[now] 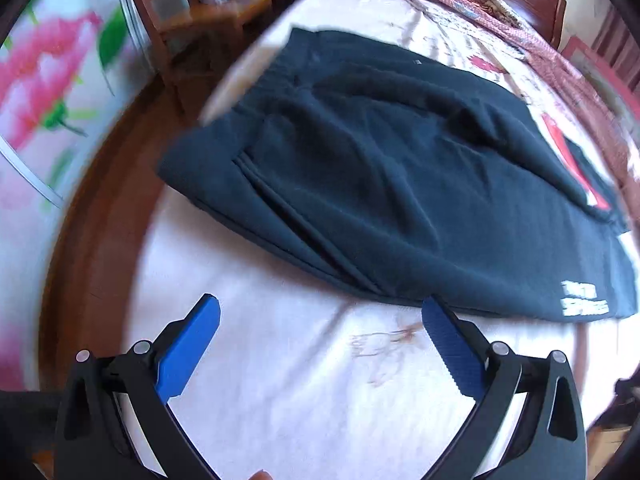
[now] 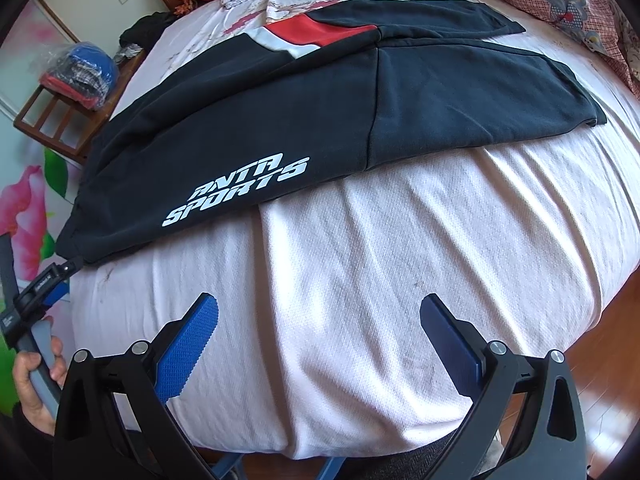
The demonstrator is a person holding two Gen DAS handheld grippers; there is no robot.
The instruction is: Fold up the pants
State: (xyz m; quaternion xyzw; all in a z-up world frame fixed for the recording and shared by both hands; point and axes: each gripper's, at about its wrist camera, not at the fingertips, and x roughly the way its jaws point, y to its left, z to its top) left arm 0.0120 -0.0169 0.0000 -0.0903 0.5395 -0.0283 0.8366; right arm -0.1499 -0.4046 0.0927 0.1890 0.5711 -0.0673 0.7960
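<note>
Hovering wide and empty over the white quilted bed cover [image 2: 400, 240], the right claw [image 2: 320, 308] faces the black knit sports pants with white lettering [image 2: 280, 120] | pants lie spread flat across the bed for folding | left claw [image 1: 320, 308], also wide and empty, sits near the waistband end, probably to take that edge.

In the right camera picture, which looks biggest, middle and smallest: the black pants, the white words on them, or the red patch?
1. Pants
2. White words
3. Red patch, though it lies farther from the camera, so its rank below the words is unsure.
</note>
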